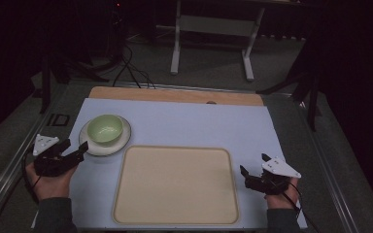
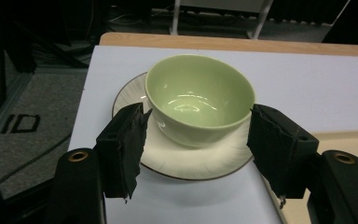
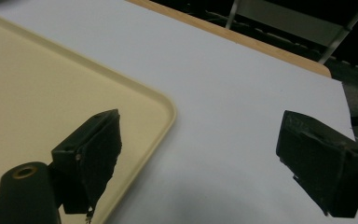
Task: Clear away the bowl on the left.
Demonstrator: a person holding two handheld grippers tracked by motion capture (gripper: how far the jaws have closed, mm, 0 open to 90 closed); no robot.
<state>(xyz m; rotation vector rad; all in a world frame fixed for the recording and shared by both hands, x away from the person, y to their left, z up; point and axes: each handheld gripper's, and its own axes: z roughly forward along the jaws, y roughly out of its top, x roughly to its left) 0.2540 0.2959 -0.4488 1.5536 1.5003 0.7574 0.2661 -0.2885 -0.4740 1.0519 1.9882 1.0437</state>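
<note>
Pale green, the bowl (image 2: 199,98) sat on its saucer (image 2: 193,161) between my left gripper's (image 2: 198,140) spread, empty fingers; my right gripper (image 3: 205,154) gaped idle beside the tray (image 3: 51,93). Pinching the curved wall unevenly might have tipped the bowl off.

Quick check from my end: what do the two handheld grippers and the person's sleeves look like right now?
Both are black two-jaw tools. The left gripper and right gripper each carry a pale grey three-cornered plate with small dark dots. The pads look like worn, ragged black rubber. A thin black cable trails back. The sleeves are dark grey.
</note>
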